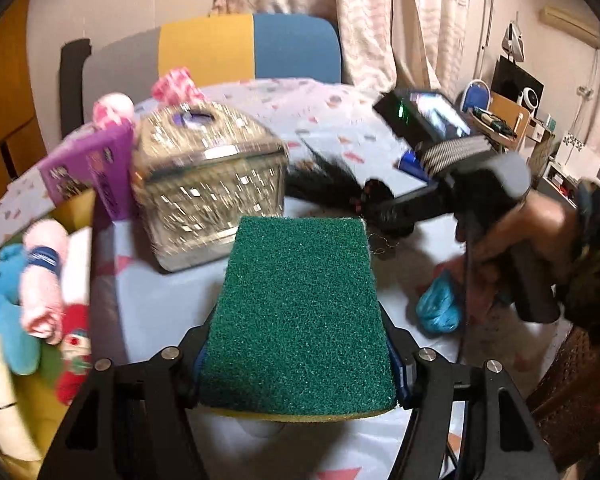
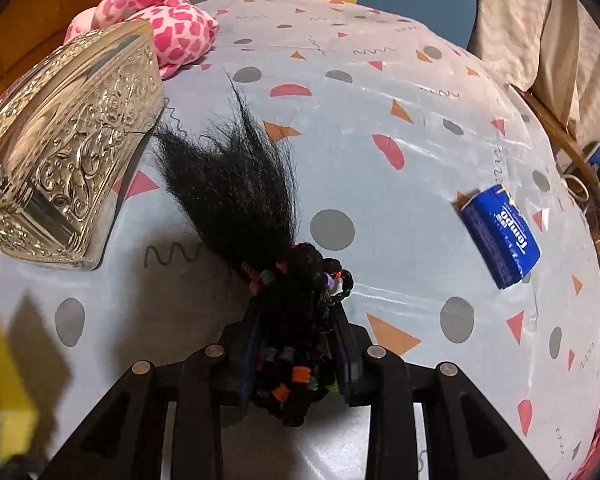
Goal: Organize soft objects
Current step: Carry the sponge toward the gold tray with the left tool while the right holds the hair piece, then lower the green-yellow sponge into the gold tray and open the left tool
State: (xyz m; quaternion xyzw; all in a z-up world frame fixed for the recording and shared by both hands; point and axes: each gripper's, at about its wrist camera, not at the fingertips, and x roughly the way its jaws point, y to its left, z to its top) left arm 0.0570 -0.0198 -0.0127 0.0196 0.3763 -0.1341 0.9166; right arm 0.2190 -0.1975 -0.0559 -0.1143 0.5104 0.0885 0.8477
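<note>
My left gripper (image 1: pixel 298 356) is shut on a green and yellow scrub sponge (image 1: pixel 300 312), held above the table; the sponge also shows blurred at the left edge of the right wrist view (image 2: pixel 0 392). My right gripper (image 2: pixel 296 344) is shut on the braided end of a black hairpiece (image 2: pixel 240 184) with coloured bands; its loose hair lies on the table. In the left wrist view the hairpiece (image 1: pixel 324 180) and the right gripper's body (image 1: pixel 484 184) show at the right. A pink spotted plush (image 2: pixel 168 28) lies at the far edge.
A silver embossed box (image 2: pixel 64 152) stands on the left of the patterned tablecloth (image 2: pixel 380 120). A blue Tempo tissue pack (image 2: pixel 500 236) lies at the right. Left of the table, a bin holds plush toys and a rolled pink towel (image 1: pixel 44 276). A purple box (image 1: pixel 88 168) stands beside it.
</note>
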